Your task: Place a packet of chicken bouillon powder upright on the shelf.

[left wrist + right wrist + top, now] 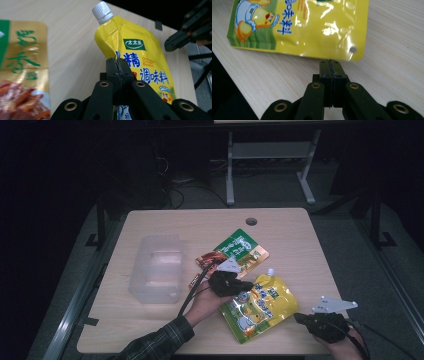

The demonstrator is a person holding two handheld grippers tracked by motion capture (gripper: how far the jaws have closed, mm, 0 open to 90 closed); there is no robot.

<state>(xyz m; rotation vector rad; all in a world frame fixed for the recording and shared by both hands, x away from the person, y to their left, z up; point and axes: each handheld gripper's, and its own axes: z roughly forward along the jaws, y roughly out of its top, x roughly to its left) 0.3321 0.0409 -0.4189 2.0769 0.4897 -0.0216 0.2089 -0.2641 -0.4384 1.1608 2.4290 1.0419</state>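
A yellow spouted seasoning pouch (265, 307) with a white screw cap (102, 12) lies on the wooden table (165, 330) at centre right. My left gripper (246, 285) is shut on the pouch's left edge; in the left gripper view the jaws (117, 61) pinch the yellow film (142, 57), which shows both above and below them. My right gripper (296, 316) rests at the table's front right, shut with nothing in it. Its tips (329, 62) stop just short of the pouch's edge (312, 27).
A green and brown snack packet (240, 247) lies just behind the pouch, close to the left gripper. A clear plastic container (156, 267) stands at the left of the table. A cable hole (251, 221) sits near the far edge. A table frame stands behind.
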